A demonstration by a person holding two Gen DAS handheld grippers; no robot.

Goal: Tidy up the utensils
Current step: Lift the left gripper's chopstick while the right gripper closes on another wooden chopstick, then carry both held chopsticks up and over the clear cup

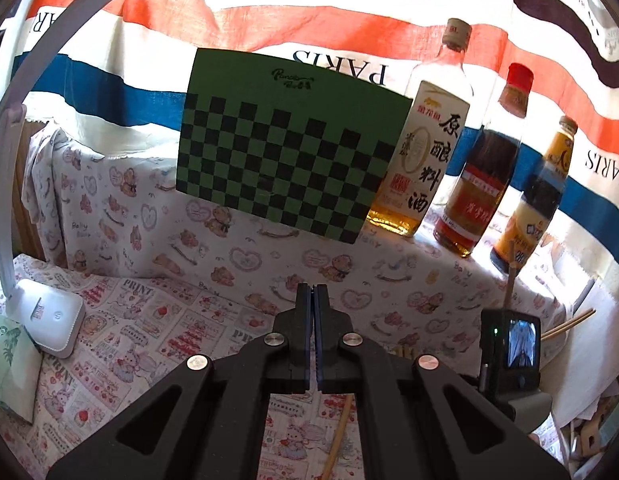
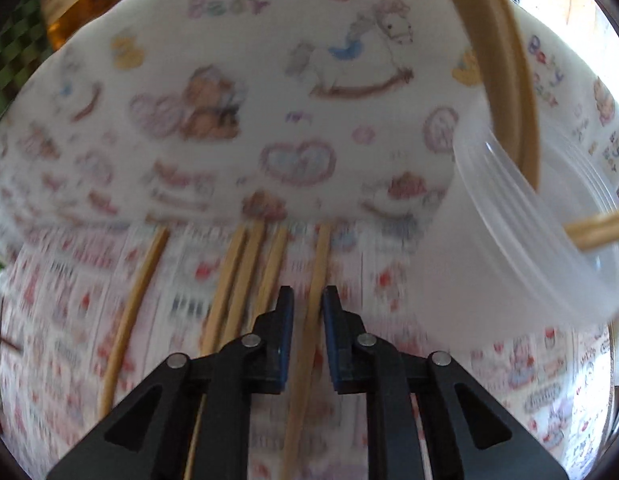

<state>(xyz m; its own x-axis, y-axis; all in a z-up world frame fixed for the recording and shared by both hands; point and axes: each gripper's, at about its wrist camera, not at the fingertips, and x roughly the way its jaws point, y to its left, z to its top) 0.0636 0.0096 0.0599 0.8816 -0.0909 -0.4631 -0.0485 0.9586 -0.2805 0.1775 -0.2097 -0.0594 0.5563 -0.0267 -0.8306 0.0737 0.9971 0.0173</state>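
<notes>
Several wooden chopsticks (image 2: 237, 276) lie on the patterned cloth in the right wrist view. My right gripper (image 2: 308, 298) is partly open, its jaws on either side of one chopstick (image 2: 315, 272) without pressing it. The view is blurred. A clear plastic cup (image 2: 521, 236) stands at the right with chopsticks (image 2: 505, 60) leaning in it. My left gripper (image 1: 312, 294) is shut and empty above the cloth. A chopstick (image 1: 339, 436) lies below it. The right gripper's body (image 1: 509, 348) shows at the right in the left wrist view, with cup chopsticks (image 1: 567, 322) behind it.
A green checkered board (image 1: 285, 160) leans on the cloth-covered ledge. Three sauce bottles (image 1: 425, 152) stand to its right. A white desk lamp (image 1: 49, 320) stands at the left. A striped cloth hangs behind.
</notes>
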